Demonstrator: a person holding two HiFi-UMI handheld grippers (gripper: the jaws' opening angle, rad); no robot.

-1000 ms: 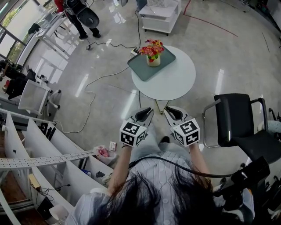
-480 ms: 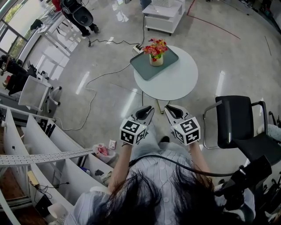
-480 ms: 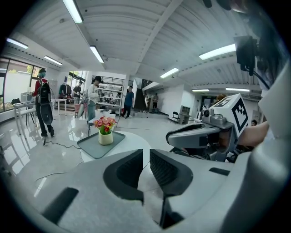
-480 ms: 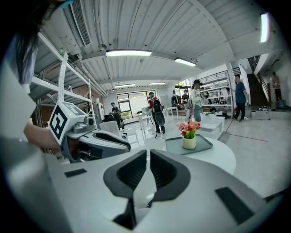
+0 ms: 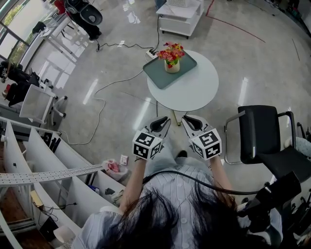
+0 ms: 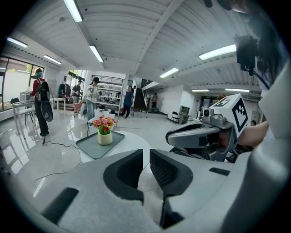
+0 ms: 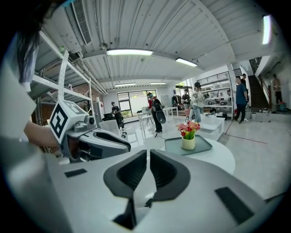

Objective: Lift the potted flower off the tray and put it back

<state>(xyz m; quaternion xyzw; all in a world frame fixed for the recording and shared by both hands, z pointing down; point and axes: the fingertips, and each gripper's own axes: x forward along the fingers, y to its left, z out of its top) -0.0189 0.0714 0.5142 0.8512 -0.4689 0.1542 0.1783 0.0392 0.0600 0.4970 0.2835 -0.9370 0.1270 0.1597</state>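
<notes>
A potted flower with red, pink and yellow blooms in a cream pot stands on a grey-green tray at the far side of a round white table. The same potted flower sits ahead and to the left in the left gripper view, and the potted flower lies ahead to the right in the right gripper view. My left gripper and right gripper hang side by side short of the table's near edge, well apart from the pot. Both are shut with nothing between their jaws.
A black chair stands to the right of the table. Cables trail over the glossy floor on the left. A white cart is beyond the table, white shelving at lower left. Several people stand in the background.
The head view has shifted slightly, so the table and flower sit a little higher in the picture. Both grippers have kept their place, and the right gripper's jaws stay together.
</notes>
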